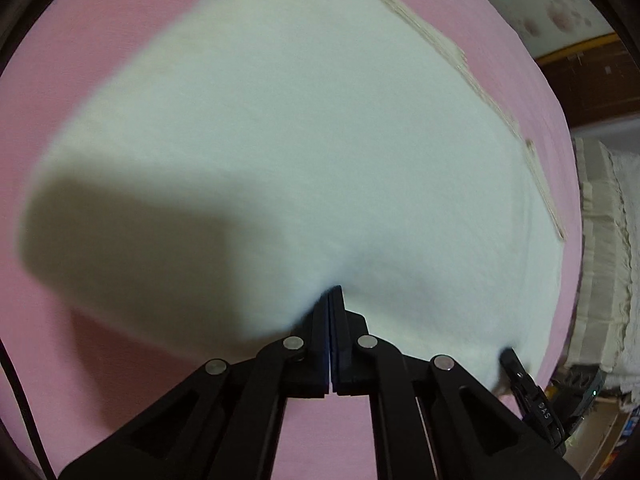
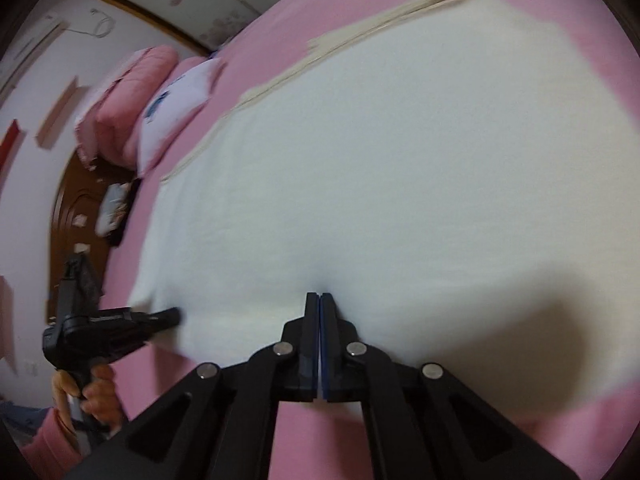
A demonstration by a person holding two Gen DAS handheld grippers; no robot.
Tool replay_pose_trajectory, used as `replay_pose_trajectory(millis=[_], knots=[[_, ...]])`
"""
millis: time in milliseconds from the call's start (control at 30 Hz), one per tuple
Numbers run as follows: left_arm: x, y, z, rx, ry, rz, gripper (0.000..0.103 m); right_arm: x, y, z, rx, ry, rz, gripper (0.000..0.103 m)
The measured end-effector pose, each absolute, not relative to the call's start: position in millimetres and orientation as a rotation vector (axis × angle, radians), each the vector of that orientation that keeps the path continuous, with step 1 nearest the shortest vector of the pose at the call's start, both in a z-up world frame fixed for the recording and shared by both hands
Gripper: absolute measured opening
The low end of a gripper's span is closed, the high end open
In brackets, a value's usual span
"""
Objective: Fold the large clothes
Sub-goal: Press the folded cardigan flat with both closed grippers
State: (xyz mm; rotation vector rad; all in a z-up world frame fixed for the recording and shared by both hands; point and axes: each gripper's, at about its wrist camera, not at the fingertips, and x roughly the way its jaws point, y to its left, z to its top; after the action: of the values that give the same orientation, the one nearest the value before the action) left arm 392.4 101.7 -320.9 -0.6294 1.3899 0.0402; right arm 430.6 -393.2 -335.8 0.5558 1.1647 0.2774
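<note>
While the white garment [image 1: 300, 140] spreads ahead on the pink bed [image 1: 100, 60], each claw, left [image 1: 330, 300] and right [image 2: 320, 300], pinches its near edge.

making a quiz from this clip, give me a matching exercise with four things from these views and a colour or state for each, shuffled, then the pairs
Things:
1. left gripper
2. white cloth
3. bed sheet
4. pillows

States:
A. pink, spread under the cloth
B. stacked at the far end of the bed
C. shut on the cloth's near edge
D. lying on the bed, beige trim along its far edge

Pairs: 1-C, 2-D, 3-A, 4-B

The right gripper also matches C.
</note>
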Motion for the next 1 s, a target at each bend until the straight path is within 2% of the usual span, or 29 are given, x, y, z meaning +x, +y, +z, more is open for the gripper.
replay_pose_trajectory(millis=[267, 333, 467, 600, 767, 900, 1000], knots=[[390.6, 146.1, -308.1, -0.405, 1.271, 0.356, 0.001, 404.8, -456.9, -322.4, 0.354, 1.177, 0.012, 0.000], [393.3, 141.8, -309.9, -0.386, 1.294, 0.343, 0.001, 408.4, -451.7, -322.0, 0.327, 1.192, -0.012, 0.000], [394.8, 102.7, -297.3, -0.150, 1.310, 0.251, 0.001, 413.7, -414.9, -310.5, 0.155, 1.203, -0.095, 0.001], [385.4, 46.8, -282.6, -0.157, 1.328, -0.061, 0.002, 412.4, -379.5, -299.6, 0.300, 1.162, 0.145, 0.001], [389.2, -27.9, -296.3, -0.173, 1.385, -0.318, 0.002, 424.3, -327.4, -321.2, 0.512, 1.228, 0.355, 0.002], [417.0, -50.3, -306.4, -0.219, 1.367, -0.345, 0.002, 447.1, -302.8, -331.9, 0.564, 1.198, 0.396, 0.001], [443.4, -39.0, -314.6, -0.338, 1.347, -0.336, 0.002, 470.2, -309.4, -341.7, 0.685, 1.193, 0.395, 0.000]])
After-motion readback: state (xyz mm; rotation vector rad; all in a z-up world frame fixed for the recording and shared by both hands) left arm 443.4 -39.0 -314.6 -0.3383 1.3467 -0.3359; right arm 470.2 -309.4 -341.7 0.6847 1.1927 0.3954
